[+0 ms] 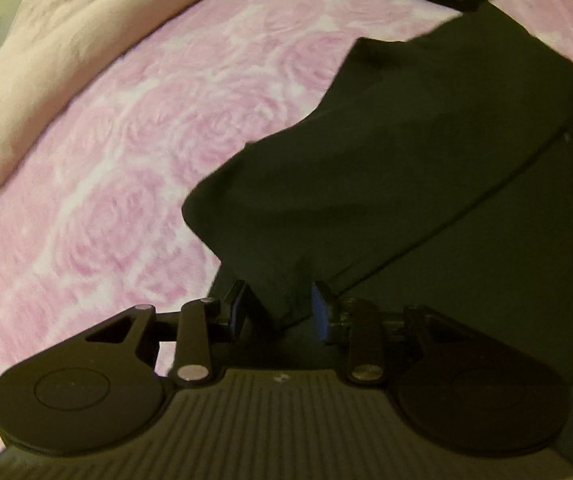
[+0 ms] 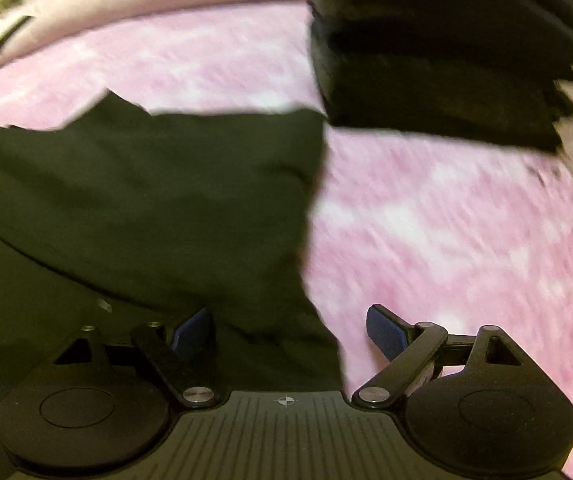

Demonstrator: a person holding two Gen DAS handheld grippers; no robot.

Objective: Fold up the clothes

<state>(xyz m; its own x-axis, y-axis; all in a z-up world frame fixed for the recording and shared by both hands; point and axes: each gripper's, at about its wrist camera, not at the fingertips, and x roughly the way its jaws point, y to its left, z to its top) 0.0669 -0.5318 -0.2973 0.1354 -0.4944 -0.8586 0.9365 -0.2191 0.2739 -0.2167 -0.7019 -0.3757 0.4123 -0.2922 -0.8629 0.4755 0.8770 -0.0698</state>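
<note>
Fabric of the dark garment [image 1: 386, 184] sits pinched in my left gripper [image 1: 282, 308] while my right gripper [image 2: 290, 332] gapes around its edge; mid-fold, I judge: next, clamp right.

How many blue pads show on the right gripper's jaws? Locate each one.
2. One pad lies over the dark garment; the other pad lies over the pink bedspread. Neither is hidden.
</note>
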